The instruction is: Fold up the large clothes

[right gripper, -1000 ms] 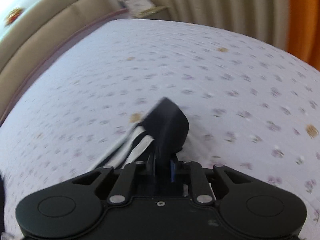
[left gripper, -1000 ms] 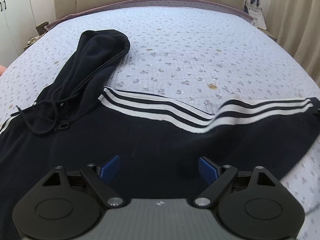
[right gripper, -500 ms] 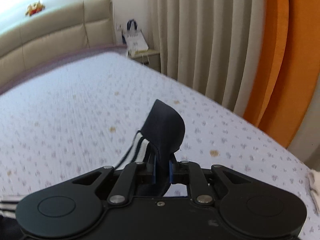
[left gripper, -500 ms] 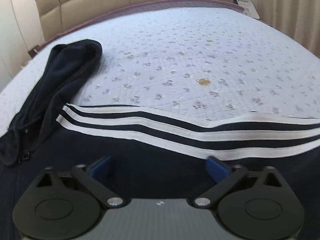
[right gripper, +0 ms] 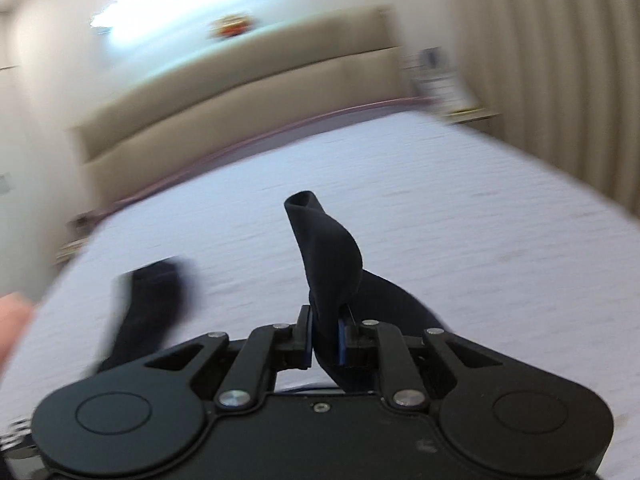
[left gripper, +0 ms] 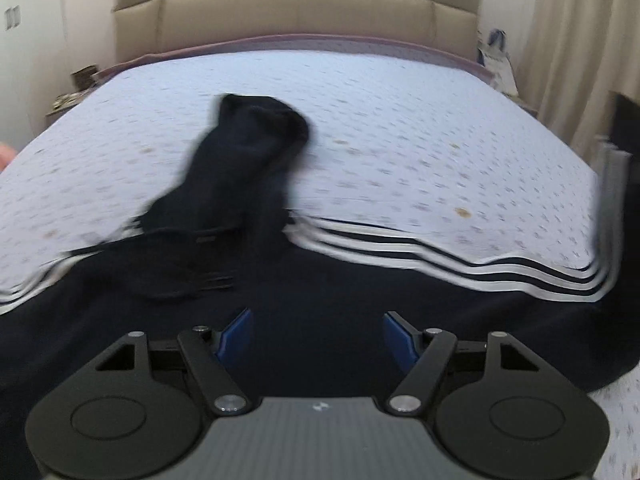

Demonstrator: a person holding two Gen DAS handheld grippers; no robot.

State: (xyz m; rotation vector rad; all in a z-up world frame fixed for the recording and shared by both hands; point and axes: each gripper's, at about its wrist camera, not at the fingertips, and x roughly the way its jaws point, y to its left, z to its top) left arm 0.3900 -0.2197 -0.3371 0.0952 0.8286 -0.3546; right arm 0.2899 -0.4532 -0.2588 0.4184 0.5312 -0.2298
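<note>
Right gripper (right gripper: pixel 324 334) clamps the hoodie's (left gripper: pixel 320 284) cuff (right gripper: pixel 328 256).

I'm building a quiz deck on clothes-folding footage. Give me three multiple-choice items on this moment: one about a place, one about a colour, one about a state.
1. Where does the hood of the hoodie lie?
A. On the bed cover
B. On the floor
C. Over the headboard

2. What colour are the stripes along the sleeve?
A. Red
B. White
C. Yellow

3. What is the state of the right gripper?
A. Wide open and empty
B. Resting flat on a pillow
C. Shut on the sleeve cuff

Answers:
1 A, the hood rests on the patterned cover beyond the dark body.
2 B, pale white bands run between navy lines in the left wrist view.
3 C, dark cloth is pinched between its blue pads and sticks up past them; the left gripper is open above the hoodie.
</note>
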